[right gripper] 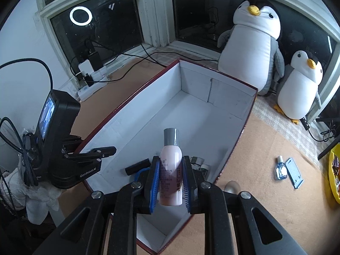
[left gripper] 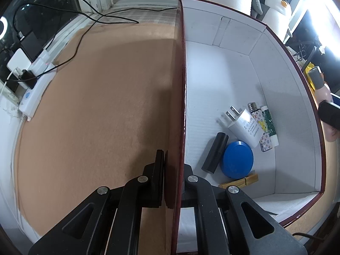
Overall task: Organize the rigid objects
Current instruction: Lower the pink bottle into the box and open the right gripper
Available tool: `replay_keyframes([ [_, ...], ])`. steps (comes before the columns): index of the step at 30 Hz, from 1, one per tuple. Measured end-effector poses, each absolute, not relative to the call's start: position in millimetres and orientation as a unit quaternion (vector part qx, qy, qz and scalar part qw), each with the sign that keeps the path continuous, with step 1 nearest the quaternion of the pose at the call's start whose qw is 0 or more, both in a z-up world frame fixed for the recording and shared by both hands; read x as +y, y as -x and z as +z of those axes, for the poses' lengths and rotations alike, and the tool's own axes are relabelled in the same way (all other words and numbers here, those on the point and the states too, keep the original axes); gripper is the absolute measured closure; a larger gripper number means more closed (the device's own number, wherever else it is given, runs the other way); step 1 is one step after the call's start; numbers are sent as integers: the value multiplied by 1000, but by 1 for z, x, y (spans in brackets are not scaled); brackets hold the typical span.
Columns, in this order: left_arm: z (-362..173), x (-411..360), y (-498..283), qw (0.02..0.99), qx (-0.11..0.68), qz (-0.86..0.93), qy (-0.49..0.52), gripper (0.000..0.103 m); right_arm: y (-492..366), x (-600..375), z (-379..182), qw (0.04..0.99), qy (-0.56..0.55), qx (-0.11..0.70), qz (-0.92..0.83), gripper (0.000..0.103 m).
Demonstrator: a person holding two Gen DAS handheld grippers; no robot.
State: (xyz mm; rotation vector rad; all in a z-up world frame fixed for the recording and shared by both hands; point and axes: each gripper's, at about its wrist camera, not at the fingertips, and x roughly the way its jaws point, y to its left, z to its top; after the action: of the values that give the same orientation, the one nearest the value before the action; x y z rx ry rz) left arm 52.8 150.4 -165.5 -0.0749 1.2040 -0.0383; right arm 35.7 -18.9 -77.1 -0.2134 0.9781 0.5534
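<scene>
- One open box (right gripper: 148,97), dark red outside and white inside, sits on a tan mat (left gripper: 95,106).
- The left gripper (left gripper: 172,170) is clamped on the box's near side wall, one finger outside, one inside.
- The right gripper (right gripper: 170,182) grips one pink bottle (right gripper: 171,170) with a grey cap between its blue pads, held above the box's near end.
- Six things lie together on the box floor: one black cylinder (left gripper: 214,153), one blue round lid (left gripper: 238,159), one white plug charger (left gripper: 244,125), one patterned lighter (left gripper: 260,129), one green-and-white tube (left gripper: 269,125), one wooden clip (left gripper: 240,181) (partly under the lid).
- Outside the box, on the mat: one small glass bottle (right gripper: 281,167) beside one flat blue-grey stand (right gripper: 294,172).
- Two plush penguins (right gripper: 250,42), one large and one small, stand by the window.
</scene>
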Motion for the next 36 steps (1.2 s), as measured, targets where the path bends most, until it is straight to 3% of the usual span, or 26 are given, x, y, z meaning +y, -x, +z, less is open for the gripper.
replay_keyframes([
  [18,-167,149,-54,822,568,-17,34,97,-37,5,-105,826,120,478,273,83],
  [22,-168,150,-55,821,569,-16,34,97,-35,5,-101,833,121,465,274,56],
  [26,-168,149,-55,821,569,-16,34,97,-34,5,-94,838,124,454,274,44],
  [36,-168,149,-54,821,570,-15,32,97,-33,1,-87,847,126,442,268,41],
])
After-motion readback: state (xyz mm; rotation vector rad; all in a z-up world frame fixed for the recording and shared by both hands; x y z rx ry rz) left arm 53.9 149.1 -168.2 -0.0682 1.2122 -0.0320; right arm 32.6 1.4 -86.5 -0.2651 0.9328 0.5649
